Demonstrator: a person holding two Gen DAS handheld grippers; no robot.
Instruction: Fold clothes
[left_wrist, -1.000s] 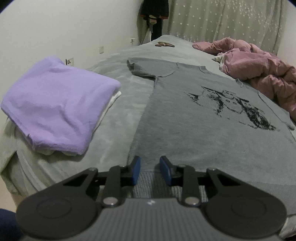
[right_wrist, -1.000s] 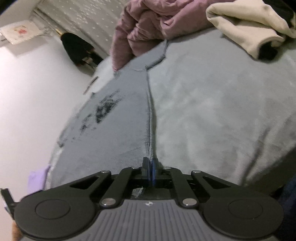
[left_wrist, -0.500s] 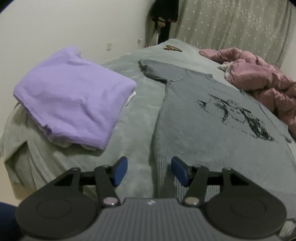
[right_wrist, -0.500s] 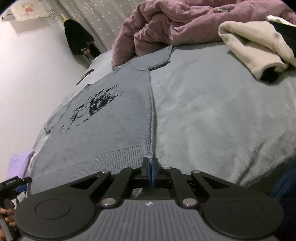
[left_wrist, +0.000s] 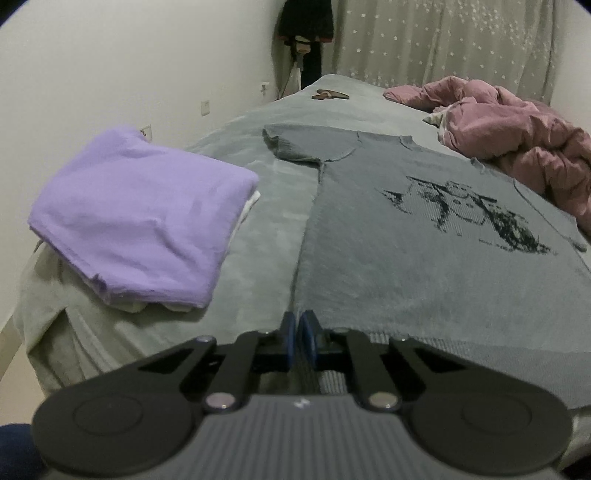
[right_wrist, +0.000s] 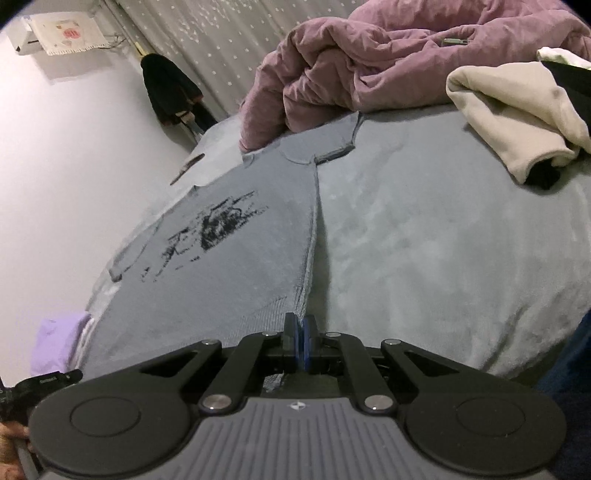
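The left claw is clenched on the near left hem corner of the grey sweater, held low and level over the bed. The right claw pinches the opposite hem corner, tilted. The sweater lies flat ahead of both. Left of the left claw sits a folded purple garment; far beyond, a pink quilt.
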